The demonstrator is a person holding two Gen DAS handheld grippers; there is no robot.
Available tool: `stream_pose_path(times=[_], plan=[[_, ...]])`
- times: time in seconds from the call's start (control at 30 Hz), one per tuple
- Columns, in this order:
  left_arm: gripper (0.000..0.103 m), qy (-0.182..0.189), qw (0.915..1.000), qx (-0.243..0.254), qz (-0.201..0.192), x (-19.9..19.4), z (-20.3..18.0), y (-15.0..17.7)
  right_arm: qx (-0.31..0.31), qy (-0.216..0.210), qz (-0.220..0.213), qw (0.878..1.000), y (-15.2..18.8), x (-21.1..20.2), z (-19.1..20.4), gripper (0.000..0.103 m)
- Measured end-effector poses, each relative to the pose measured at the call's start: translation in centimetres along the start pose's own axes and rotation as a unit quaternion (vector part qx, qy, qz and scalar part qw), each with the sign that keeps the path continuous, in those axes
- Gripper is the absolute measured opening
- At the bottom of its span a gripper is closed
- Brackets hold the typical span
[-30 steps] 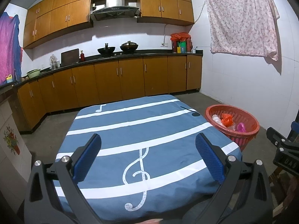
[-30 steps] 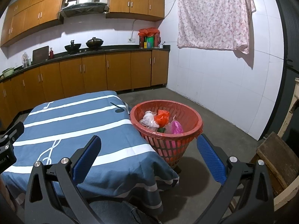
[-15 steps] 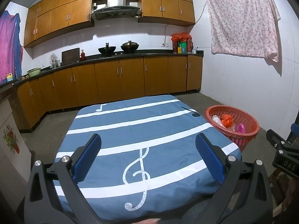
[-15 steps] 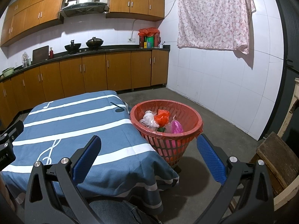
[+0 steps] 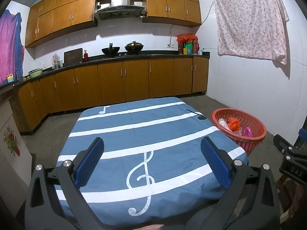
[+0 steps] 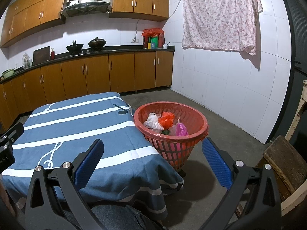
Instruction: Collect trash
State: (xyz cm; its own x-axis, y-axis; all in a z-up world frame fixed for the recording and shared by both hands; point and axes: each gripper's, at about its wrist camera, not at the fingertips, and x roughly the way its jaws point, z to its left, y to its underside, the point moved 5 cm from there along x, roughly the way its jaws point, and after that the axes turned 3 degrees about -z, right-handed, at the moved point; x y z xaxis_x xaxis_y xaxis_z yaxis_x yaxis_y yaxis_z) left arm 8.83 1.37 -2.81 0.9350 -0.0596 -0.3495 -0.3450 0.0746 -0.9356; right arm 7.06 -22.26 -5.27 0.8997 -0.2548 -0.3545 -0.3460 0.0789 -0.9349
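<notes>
Trash sits in basket (image 6: 170, 122) beside table (image 5: 153, 134); our left gripper (image 5: 152, 160) and right gripper (image 6: 153, 158) gape empty (collection seemingly done); next, scan for strays.

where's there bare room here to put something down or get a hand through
The whole blue tablecloth top is bare, from the treble clef to the far edge by the cabinets. The floor between the red basket and the white tiled wall is open. The basket is crowded with plastic bags and stands tight against the table corner.

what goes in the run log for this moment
left gripper open, empty | right gripper open, empty | bags in basket | table: no trash seen
</notes>
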Motion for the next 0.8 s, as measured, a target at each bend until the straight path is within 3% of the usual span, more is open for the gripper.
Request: stream_pose_path(times=[0.8], plan=[[0.099,-0.001,1.0000,-0.003,0.002,0.01,-0.28,0.05,0.000,0.000,0.002,1.000,0.05,0.04,-0.07,0.101]])
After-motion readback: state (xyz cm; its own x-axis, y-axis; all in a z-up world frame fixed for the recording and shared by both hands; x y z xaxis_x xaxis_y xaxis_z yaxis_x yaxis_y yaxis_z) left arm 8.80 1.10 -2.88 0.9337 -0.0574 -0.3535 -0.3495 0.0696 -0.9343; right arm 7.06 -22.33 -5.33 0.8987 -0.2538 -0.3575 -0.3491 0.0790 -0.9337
